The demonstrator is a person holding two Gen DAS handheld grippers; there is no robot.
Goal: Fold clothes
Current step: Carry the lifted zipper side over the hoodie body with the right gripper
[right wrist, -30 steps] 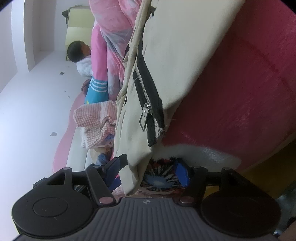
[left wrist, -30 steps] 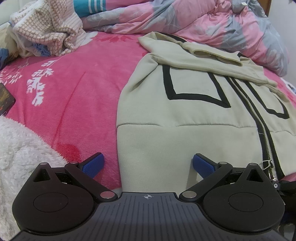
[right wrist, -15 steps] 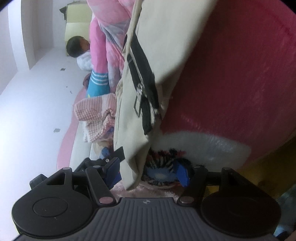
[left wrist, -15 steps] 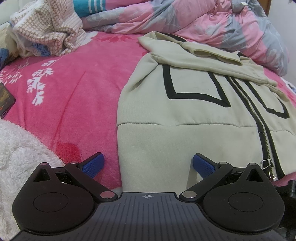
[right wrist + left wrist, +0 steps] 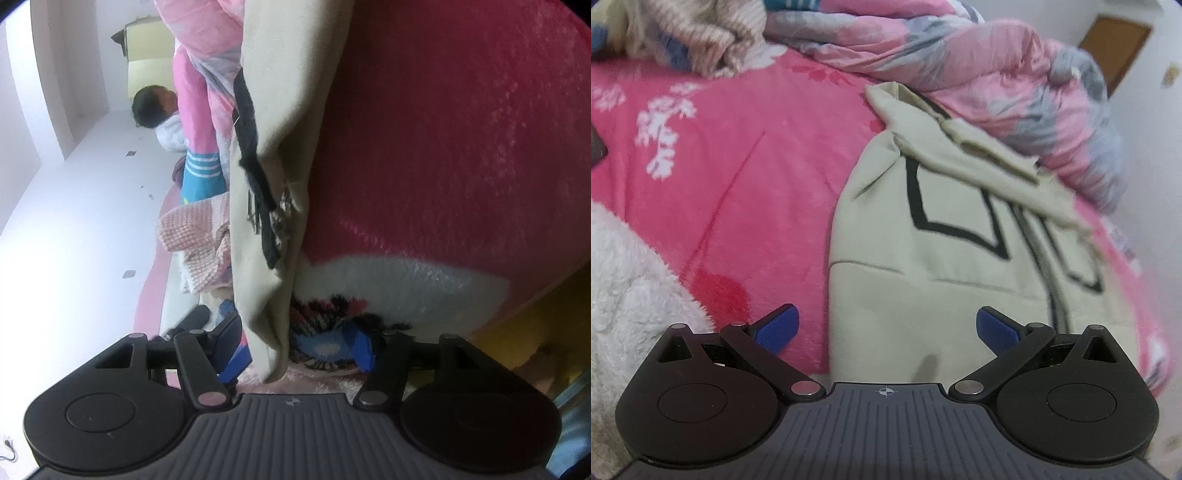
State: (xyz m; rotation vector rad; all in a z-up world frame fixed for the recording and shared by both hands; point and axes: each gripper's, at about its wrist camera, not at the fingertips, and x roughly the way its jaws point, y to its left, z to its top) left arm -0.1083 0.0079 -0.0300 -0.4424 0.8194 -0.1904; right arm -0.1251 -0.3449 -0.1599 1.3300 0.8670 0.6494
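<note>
A cream zip-up jacket point(image 5: 942, 240) with black diamond outlines and a black zipper lies flat on the pink blanket point(image 5: 738, 184). My left gripper point(image 5: 886, 328) hovers at its bottom hem, jaws wide open, the hem's left corner below the gap and touching neither pad. The right wrist view is rolled sideways. There the jacket's point(image 5: 258, 258) lower zipper corner hangs down between the fingers of my right gripper point(image 5: 295, 347). Its jaws are closing, but both blue pads still stand clear of the cloth.
A rumpled pink and grey duvet point(image 5: 997, 92) lies behind the jacket. A knitted heap point(image 5: 701, 33) is at the back left and white fleece point(image 5: 628, 295) at the near left. A person point(image 5: 155, 107) lies at the bed's far end. A patterned throw point(image 5: 325, 339) sits beneath the right gripper.
The left gripper has swung and rolled, so the jacket now looks tilted and blurred. The jacket's zipper corner has come further down between the right fingers, which have narrowed a little.
</note>
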